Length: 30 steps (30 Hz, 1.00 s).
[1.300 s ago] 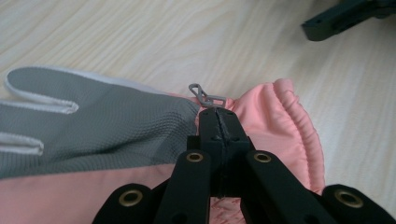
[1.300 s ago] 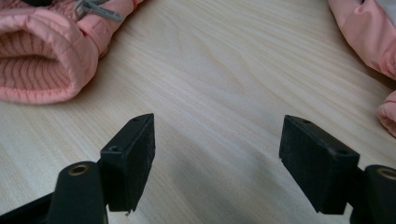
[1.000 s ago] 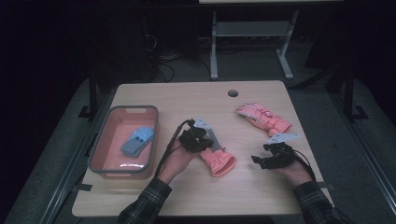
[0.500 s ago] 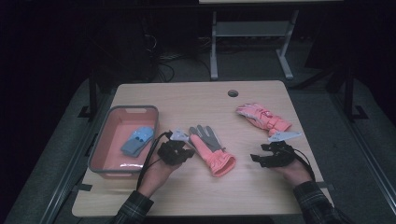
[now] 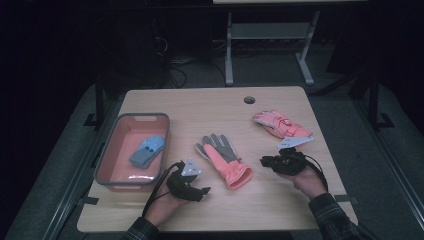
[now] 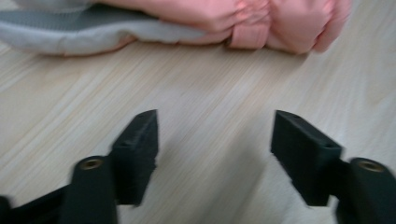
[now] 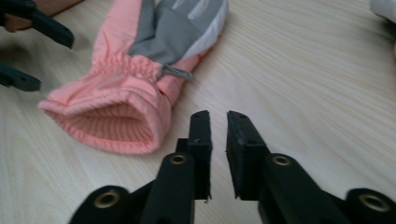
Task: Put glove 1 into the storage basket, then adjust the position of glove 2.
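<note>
L tongs are sitting low at the near edge of the pale wood-grain worktop, jaws standing wide and having just been opening, w/ nothing between them. In the left gripper view only bare wood is lying between the black jaws, and the padded salmon-pink winter glove with the grey palm is stretching across just beyond. Looks like a let-go rather than a reach, judging by the gap.

That glove is lying flat mid-worktop, grey palm up, fingers pointing away from the person, ribbed cuff toward the near edge. It's sitting between the two hands, touched by neither.

R tongs are hovering just right of the cuff, jaws having just been closing down to a narrow slit, gripping nothing. The right gripper view is showing the open cuff gaping a little way off to the side of them, so prob. lining up for a pinch on that rim, the easiest bit to grab.

A second pink glove is waiting at the far right, well apart. The red-pink plastic bin with a grey rim is standing at the left w/ a folded blue cloth item already in it; likely the drop-off spot.

No brand, label or writing readable anywhere; the small grey tab on the glove's wrist is looking blank.
</note>
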Tool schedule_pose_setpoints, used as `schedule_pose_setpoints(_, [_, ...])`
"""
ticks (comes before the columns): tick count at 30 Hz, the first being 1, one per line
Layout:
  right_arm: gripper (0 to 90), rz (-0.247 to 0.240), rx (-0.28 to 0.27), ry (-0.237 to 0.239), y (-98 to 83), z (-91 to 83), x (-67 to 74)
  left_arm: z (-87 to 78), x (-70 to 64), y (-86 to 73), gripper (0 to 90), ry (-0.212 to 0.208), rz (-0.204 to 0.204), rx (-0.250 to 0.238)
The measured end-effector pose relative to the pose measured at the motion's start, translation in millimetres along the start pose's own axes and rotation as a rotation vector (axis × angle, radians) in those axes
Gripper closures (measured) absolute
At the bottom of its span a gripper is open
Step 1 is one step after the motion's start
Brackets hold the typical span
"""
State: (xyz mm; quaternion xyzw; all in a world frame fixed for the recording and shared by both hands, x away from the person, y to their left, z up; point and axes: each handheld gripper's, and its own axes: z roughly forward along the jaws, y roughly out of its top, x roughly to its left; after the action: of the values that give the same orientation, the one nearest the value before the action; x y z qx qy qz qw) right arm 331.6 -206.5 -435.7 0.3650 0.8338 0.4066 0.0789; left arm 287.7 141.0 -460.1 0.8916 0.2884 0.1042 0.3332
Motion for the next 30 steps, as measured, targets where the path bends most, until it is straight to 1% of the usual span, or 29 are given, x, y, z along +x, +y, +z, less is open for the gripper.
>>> schedule_pose_setpoints(1, [84.3, 0.0, 0.0, 0.0, 0.0, 0.0, 0.0, 0.8, 0.0, -1.6, 26.5, -0.001, 0.001, 0.002])
schedule_pose_setpoints(2, [88.1, -0.002, -0.003, 0.008, 2.0, 0.8, 1.1, 1.4, 0.0, -3.0, 24.3, 0.003, 0.003, 0.002])
schedule_pose_setpoints(3, [89.7, -0.007, -0.004, 0.017, 4.9, 1.7, 2.8, 1.8, 0.1, -3.7, 21.6, 0.0, 0.007, -0.002])
schedule_pose_setpoints(4, [89.9, -0.01, -0.005, 0.021, 6.8, 2.1, 3.7, 2.4, -0.3, -4.8, 20.1, 0.0, 0.011, -0.003])
schedule_pose_setpoints(5, [90.0, 0.0, -0.006, 0.036, 10.2, 3.3, 5.5, 3.2, -0.6, -5.5, 18.1, 0.002, 0.012, -0.003])
schedule_pose_setpoints(6, [90.0, -0.018, -0.008, 0.049, 14.5, 6.2, 8.0, 4.2, -1.1, -6.4, 15.6, -0.001, 0.019, 0.0])
schedule_pose_setpoints(8, [90.0, -0.022, -0.013, 0.055, 17.0, 8.4, 10.1, 5.3, -1.7, -8.4, 14.2, -0.003, 0.027, -0.01])
schedule_pose_setpoints(9, [89.9, -0.021, -0.012, 0.065, 19.7, 10.1, 12.5, 5.9, -2.3, -10.5, 14.0, -0.007, 0.025, -0.03])
schedule_pose_setpoints(10, [89.9, -0.035, -0.014, 0.072, 22.5, 12.8, 14.7, 5.7, -2.1, -11.8, 13.1, -0.01, 0.029, -0.036])
schedule_pose_setpoints(12, [89.9, -0.042, -0.016, 0.096, 27.2, 16.4, 18.5, 5.7, -1.0, -17.9, 12.7, -0.023, 0.036, -0.08])
schedule_pose_setpoints(14, [89.8, -0.05, -0.01, 0.113, 31.8, 19.9, 22.6, 5.1, 0.0, -19.2, 12.6, -0.032, 0.041, -0.085])
schedule_pose_setpoints(15, [89.8, -0.048, -0.014, 0.131, 34.7, 22.3, 24.8, 5.2, -0.2, -19.3, 12.6, -0.031, 0.043, -0.086])
schedule_pose_setpoints(17, [89.8, -0.053, -0.011, 0.145, 39.0, 25.9, 28.3, 5.1, 0.0, -19.2, 12.7, -0.035, 0.056, -0.085])
schedule_pose_setpoints(18, [89.8, -0.057, -0.006, 0.16, 43.5, 31.0, 31.3, 5.0, 0.0, -19.1, 12.6, -0.036, 0.058, -0.085])
schedule_pose_setpoints(19, [89.8, -0.057, -0.006, 0.16, 43.5, 31.0, 31.3, 5.0, 0.0, -19.1, 12.6, -0.036, 0.059, -0.084])
schedule_pose_setpoints(21, [89.8, -0.063, 0.013, 0.174, 47.5, 39.6, 34.4, 4.7, 0.7, -19.0, 12.7, -0.04, 0.066, -0.08])
schedule_pose_setpoints(22, [89.8, -0.063, 0.013, 0.174, 47.5, 39.6, 34.4, 4.7, 0.7, -19.0, 12.7, -0.04, 0.066, -0.08])
schedule_pose_setpoints(23, [89.8, -0.068, 0.031, 0.177, 48.2, 46.4, 36.0, 4.8, 1.0, -19.0, 12.7, -0.043, 0.069, -0.08])
schedule_pose_setpoints(24, [89.8, -0.068, 0.031, 0.177, 48.2, 46.4, 36.0, 4.8, 1.0, -19.0, 12.7, -0.043, 0.069, -0.08])
schedule_pose_setpoints(25, [89.8, -0.075, 0.042, 0.178, 48.2, 50.2, 36.7, 4.8, 1.4, -18.9, 12.7, -0.043, 0.072, -0.08])
schedule_pose_setpoints(27, [89.8, -0.087, 0.069, 0.168, 47.6, 56.6, 38.3, 4.9, 1.2, -19.0, 12.7, -0.047, 0.068, -0.08])
schedule_pose_setpoints(28, [89.8, -0.083, 0.084, 0.163, 47.0, 59.6, 39.2, 5.3, 0.7, -19.1, 12.6, -0.05, 0.061, -0.085])
schedule_pose_setpoints(30, [89.9, -0.078, 0.092, 0.162, 45.4, 63.9, 38.8, 5.3, 0.8, -19.1, 12.7, -0.051, 0.062, -0.085])
